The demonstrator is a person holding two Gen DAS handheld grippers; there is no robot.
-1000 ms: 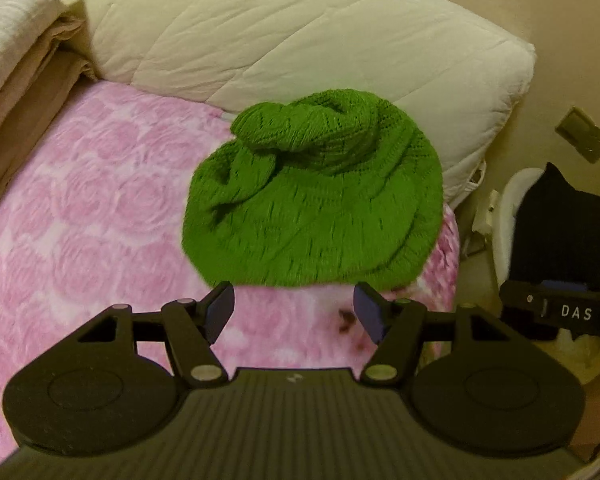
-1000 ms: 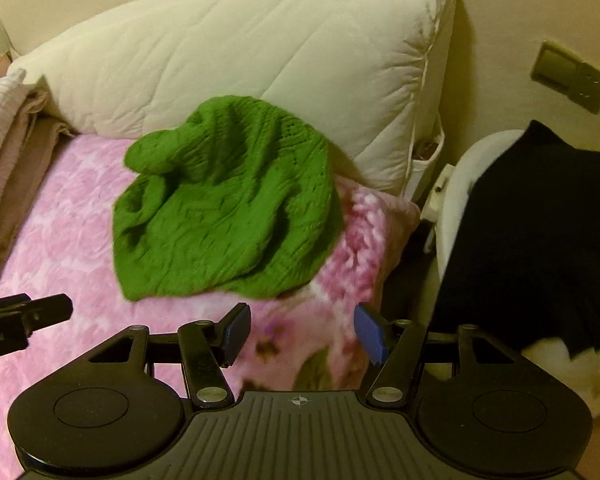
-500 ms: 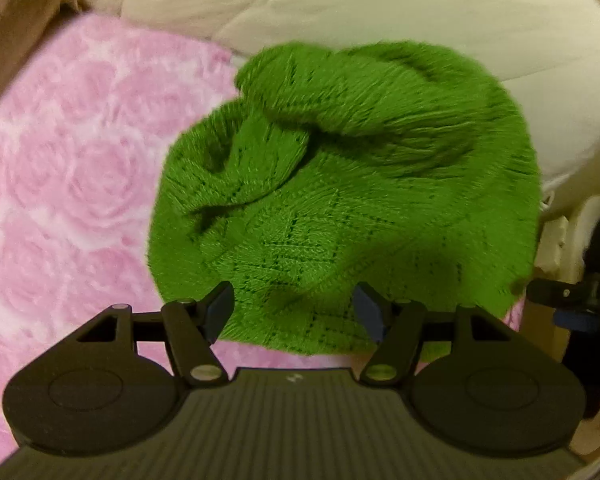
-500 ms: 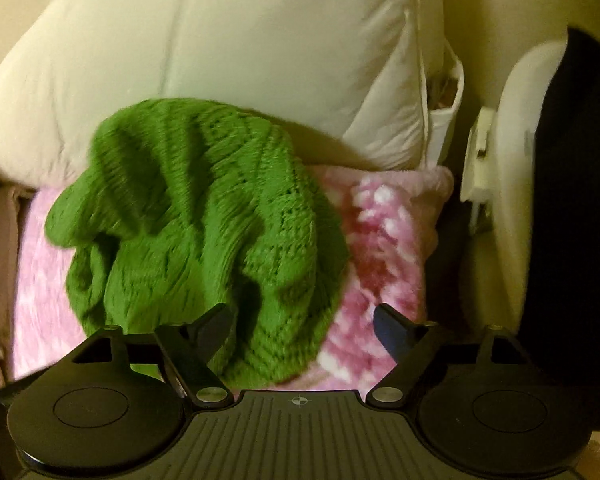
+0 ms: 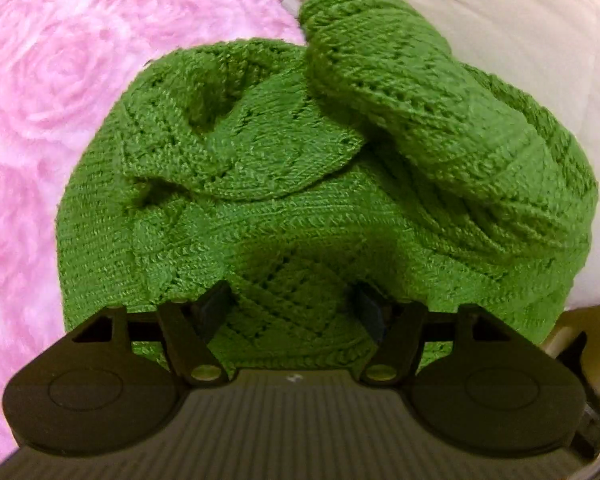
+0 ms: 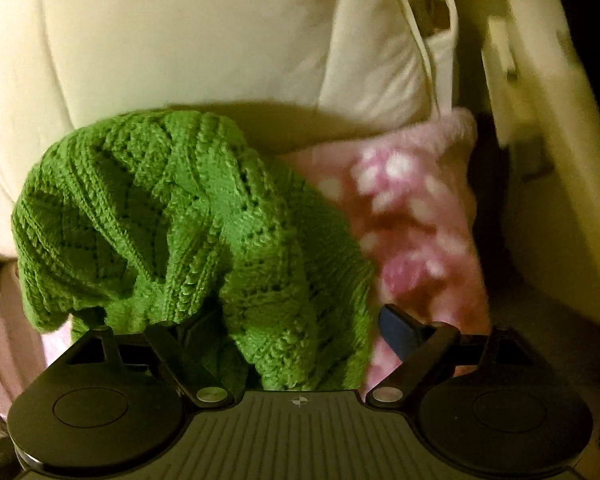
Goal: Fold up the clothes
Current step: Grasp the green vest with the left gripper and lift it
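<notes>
A green sweater (image 5: 300,208) lies in a crumpled heap on a pink blanket (image 5: 40,120) with a rose pattern. The sweater is knit, with little holes in zigzag rows. Behind the sweater is a big cream pillow (image 5: 500,8), and the back of the sweater touches it. One thick fold (image 5: 400,92) of the sweater lies on top of the heap, on the side by the pillow.

The left hand-held gripper (image 5: 292,304) is at the near edge of the sweater. Its two fingers are spread wide apart, with green knit between them. The tips press into the sweater, and the knit hides part of each tip. The fingers are not squeezed on it.

The right hand-held gripper (image 6: 300,328) is at the right edge of the sweater (image 6: 172,232). Its fingers are spread wide too. A hanging flap of the sweater sits between them. The left finger is mostly hidden under the knit. The blue pad (image 6: 398,330) of the right finger is clear of the sweater, over the blanket (image 6: 420,220). This gripper is not squeezed on the knit either.

To the right of the sweater the blanket ends at its corner. Past that corner is something pale and blurry, and I cannot tell what it is. The pillow (image 6: 160,40) fills the space behind the sweater.
</notes>
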